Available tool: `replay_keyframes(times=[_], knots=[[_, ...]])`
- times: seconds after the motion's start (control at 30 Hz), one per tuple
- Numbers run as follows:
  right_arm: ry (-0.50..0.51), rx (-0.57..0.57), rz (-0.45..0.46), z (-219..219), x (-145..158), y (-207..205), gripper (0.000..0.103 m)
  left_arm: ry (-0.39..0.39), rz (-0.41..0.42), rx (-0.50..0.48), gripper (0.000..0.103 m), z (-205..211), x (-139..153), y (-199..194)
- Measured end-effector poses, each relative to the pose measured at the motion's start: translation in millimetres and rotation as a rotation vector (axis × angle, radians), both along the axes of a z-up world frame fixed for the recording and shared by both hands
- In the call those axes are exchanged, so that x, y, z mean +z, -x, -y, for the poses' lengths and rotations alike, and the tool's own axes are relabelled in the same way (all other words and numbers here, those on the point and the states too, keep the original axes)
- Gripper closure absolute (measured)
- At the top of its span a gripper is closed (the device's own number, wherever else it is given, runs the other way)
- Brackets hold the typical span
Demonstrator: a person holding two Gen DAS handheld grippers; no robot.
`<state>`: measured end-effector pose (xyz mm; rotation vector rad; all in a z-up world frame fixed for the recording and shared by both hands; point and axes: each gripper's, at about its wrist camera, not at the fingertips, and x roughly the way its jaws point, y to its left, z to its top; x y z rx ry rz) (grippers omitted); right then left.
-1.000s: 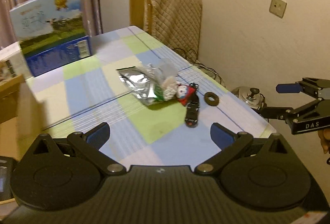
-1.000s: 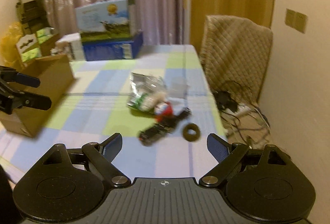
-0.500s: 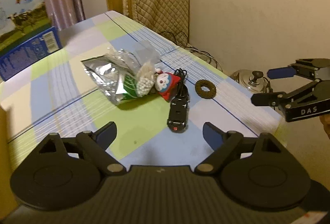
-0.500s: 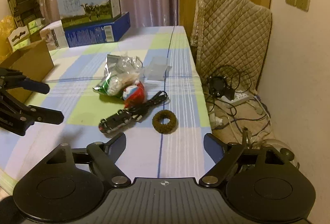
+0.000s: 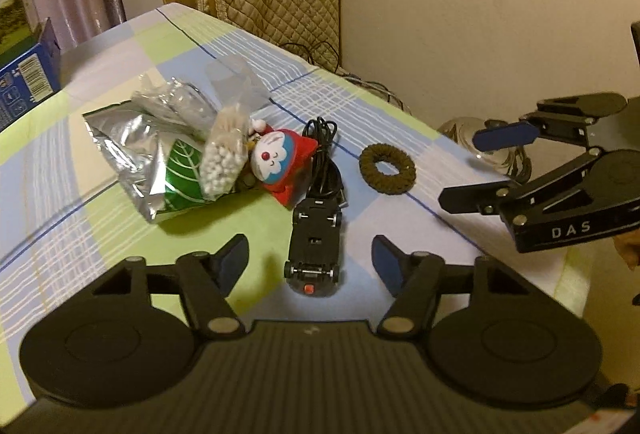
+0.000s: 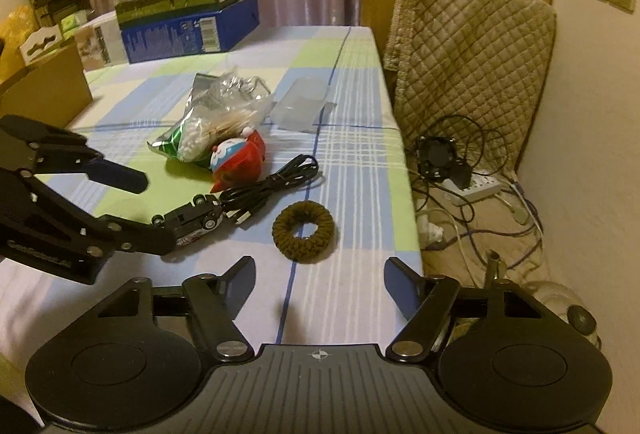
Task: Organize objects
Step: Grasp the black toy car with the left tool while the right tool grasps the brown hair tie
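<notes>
A pile lies on the checked tablecloth (image 5: 100, 226): a silver-green foil bag (image 5: 160, 162), a clear bag of white beads (image 5: 224, 154), a red and blue doll (image 5: 280, 162), a coiled black cable (image 5: 324, 154), a black toy car (image 5: 316, 246) and a brown hair ring (image 5: 386, 168). My left gripper (image 5: 310, 260) is open and empty, its jaws either side of the toy car. My right gripper (image 6: 320, 284) is open and empty, just short of the hair ring (image 6: 303, 230). The toy car (image 6: 196, 220) lies by the left gripper's fingers (image 6: 132, 234).
A cardboard box (image 6: 44, 90) stands at the table's left. Blue and picture cartons (image 6: 176, 14) stand at the far end. A clear plastic case (image 6: 300, 106) lies past the pile. A quilt-covered chair (image 6: 468, 66) and a power strip with cables (image 6: 476, 190) are beside the table's right edge.
Both grippers have moved forward and down toward the pile. The toy car now lies between the left jaws, and the hair ring is close ahead of the right gripper. Both stay open.
</notes>
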<state>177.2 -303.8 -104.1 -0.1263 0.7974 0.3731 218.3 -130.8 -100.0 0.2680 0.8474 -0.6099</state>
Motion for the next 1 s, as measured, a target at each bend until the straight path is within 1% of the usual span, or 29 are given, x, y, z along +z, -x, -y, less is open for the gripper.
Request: replay_keyframes(times=[0.07,0.2,0.23,0.27,0.3,0.43,0.53,0.63,0.7,0.83,0.87,0.9,1.0], knots=[[0.003,0.016,0.0,-2,-5,-5,0.04,-0.015,-0.004,-0.009,0.049,4,-6,-3],[0.011,0.043,0.001,-7,-12,-18,0.041,-0.041,-0.005,-0.023,0.068,11,-17,-10],[0.015,0.053,0.001,-9,-14,-21,0.041,-0.043,-0.012,-0.021,0.07,11,-19,-11],[0.021,0.062,0.003,-11,-15,-23,0.041,-0.042,-0.019,-0.02,0.074,11,-20,-12],[0.027,0.068,0.006,-13,-17,-26,0.041,-0.041,-0.025,-0.019,0.075,11,-22,-13],[0.044,0.087,0.006,-20,-26,-38,0.041,-0.06,-0.013,-0.034,0.075,8,-22,-11],[0.042,0.096,-0.002,-23,-31,-45,0.047,-0.062,-0.011,-0.019,0.075,-2,-20,-8],[0.037,0.1,0.009,-26,-32,-47,0.053,-0.057,-0.009,0.015,0.075,-16,-17,-5],[0.041,0.106,0.015,-29,-32,-48,0.065,-0.055,-0.007,0.033,0.075,-22,-17,-4],[0.06,0.119,0.015,-37,-30,-47,0.078,-0.058,-0.018,0.051,0.075,-28,-18,-5],[0.062,0.121,0.014,-38,-30,-46,0.083,-0.06,-0.018,0.055,0.075,-29,-20,-5],[0.065,0.12,0.012,-39,-30,-46,0.086,-0.059,-0.02,0.054,0.075,-29,-20,-5],[0.066,0.116,0.01,-39,-29,-43,0.087,-0.052,-0.02,0.059,0.074,-30,-20,-6]])
